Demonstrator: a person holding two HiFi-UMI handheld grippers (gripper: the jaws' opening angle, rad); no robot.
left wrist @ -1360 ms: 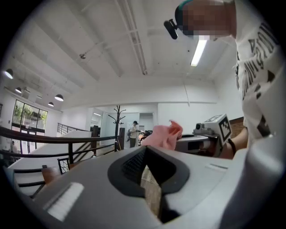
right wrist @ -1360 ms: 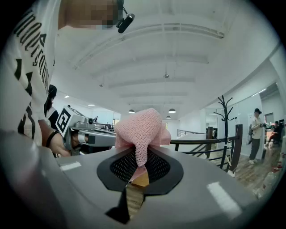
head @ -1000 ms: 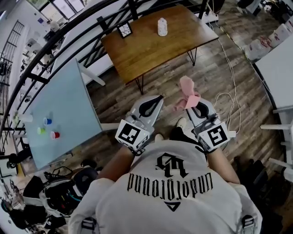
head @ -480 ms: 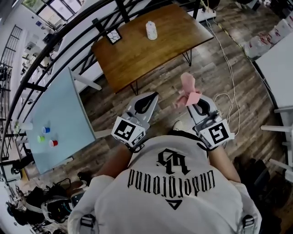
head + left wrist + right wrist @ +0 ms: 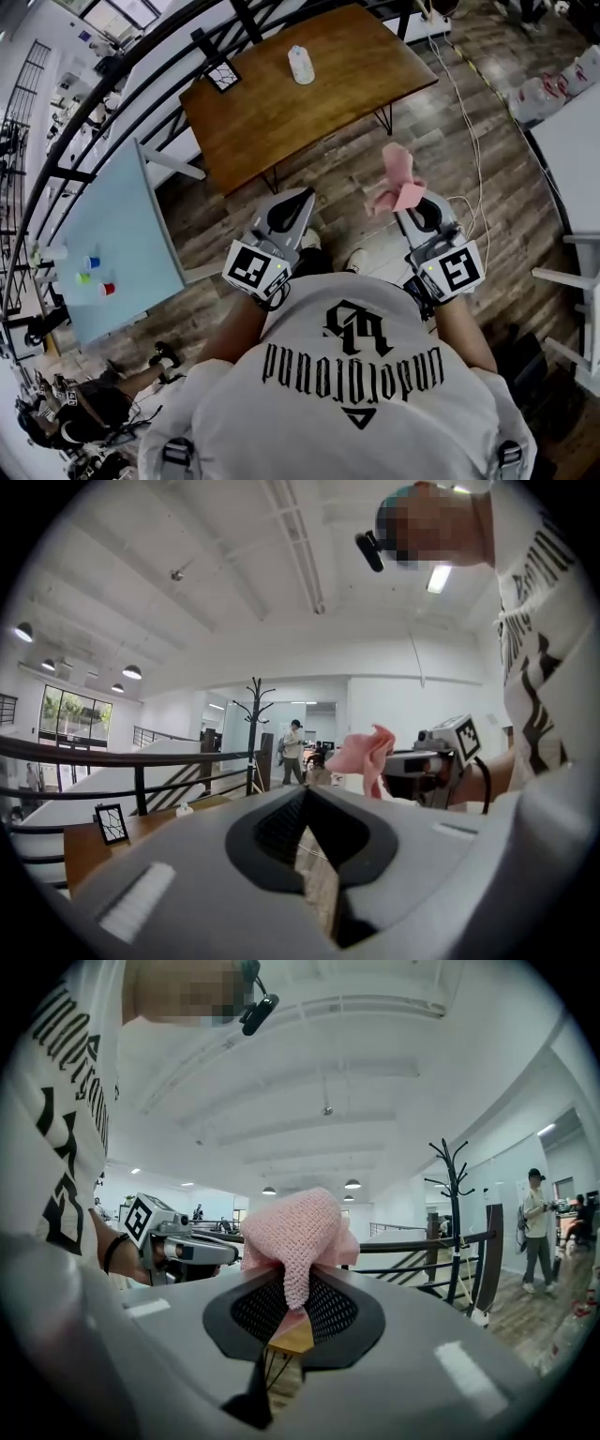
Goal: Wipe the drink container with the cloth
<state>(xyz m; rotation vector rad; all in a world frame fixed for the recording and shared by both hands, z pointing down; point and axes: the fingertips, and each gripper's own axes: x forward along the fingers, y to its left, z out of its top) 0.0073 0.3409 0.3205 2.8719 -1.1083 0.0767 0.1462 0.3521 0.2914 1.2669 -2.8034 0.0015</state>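
Closer now to the wooden worktop point(image 5: 328, 103) where the white drink container point(image 5: 300, 65) stands, the right gripper point(image 5: 407, 199) carries a pink knitted cloth point(image 5: 397, 178) pinched in its fingers; the left gripper point(image 5: 304, 197) has its fingers pressed together, empty.

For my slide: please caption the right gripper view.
Right gripper with jaws shut on a pink knitted cloth; left gripper alongside.

Cloth point(image 5: 397, 173) — pink, open knit pattern. Drink container point(image 5: 300, 64): white. Left gripper point(image 5: 302, 199) and right gripper point(image 5: 405, 208): grey shells, black mesh-textured pads. Marker cubes point(image 5: 253, 269): black-and-white square patterns. Wooden table point(image 5: 281, 117): warm brown grain. Side table point(image 5: 117, 225): pale blue. Cups on it: blue cup point(image 5: 92, 263), green cup point(image 5: 82, 278), red cup point(image 5: 107, 289). Shirt point(image 5: 309, 412) — white, black lettering. Floor point(image 5: 492, 234): grey-brown planks.
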